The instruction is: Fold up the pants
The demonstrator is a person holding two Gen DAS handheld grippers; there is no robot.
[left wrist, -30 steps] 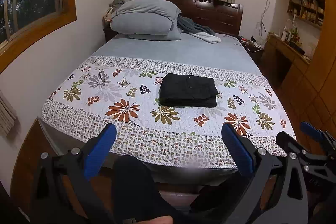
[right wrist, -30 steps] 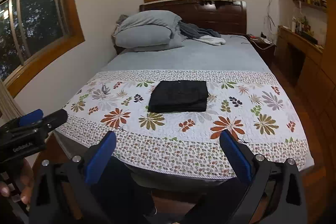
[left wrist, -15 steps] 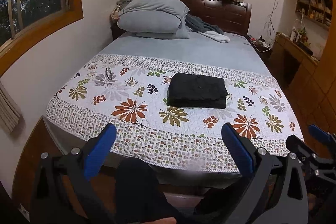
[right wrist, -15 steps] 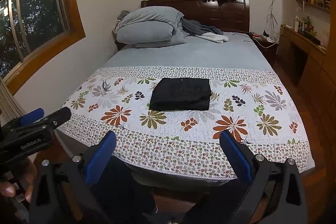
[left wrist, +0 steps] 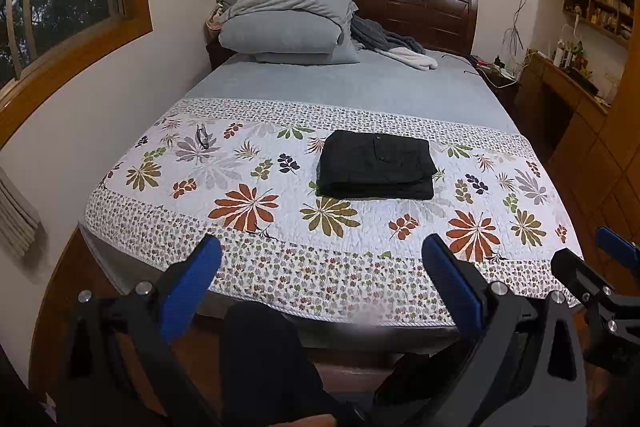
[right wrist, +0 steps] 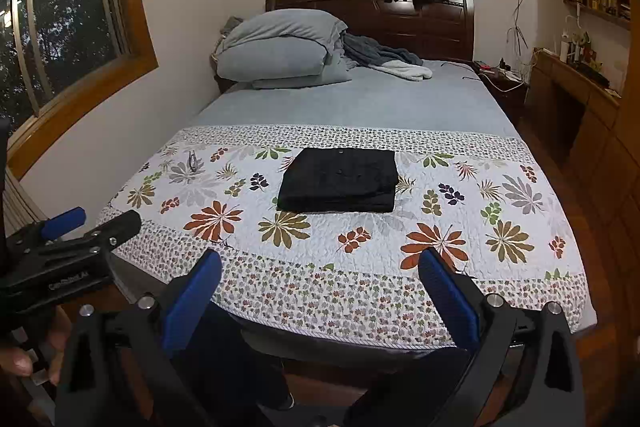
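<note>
Black pants (left wrist: 376,165) lie folded into a neat rectangle on the floral quilt (left wrist: 248,203) in the middle of the bed; they also show in the right wrist view (right wrist: 339,179). My left gripper (left wrist: 320,259) is open and empty, held back beyond the foot of the bed. My right gripper (right wrist: 320,267) is open and empty too, also back from the bed's foot. Each gripper shows at the edge of the other's view: the right one (left wrist: 608,267) and the left one (right wrist: 72,239).
Grey pillows (left wrist: 288,27) and a crumpled blanket (left wrist: 392,43) lie at the dark headboard. A wall with a window runs along the left. A wooden desk and shelves (left wrist: 576,83) stand on the right. Eyeglasses (left wrist: 203,139) rest on the quilt's left part. My legs show below.
Both grippers have drawn slightly back and up from the bed, so the bed looks a bit lower and farther. The pants have not moved.
</note>
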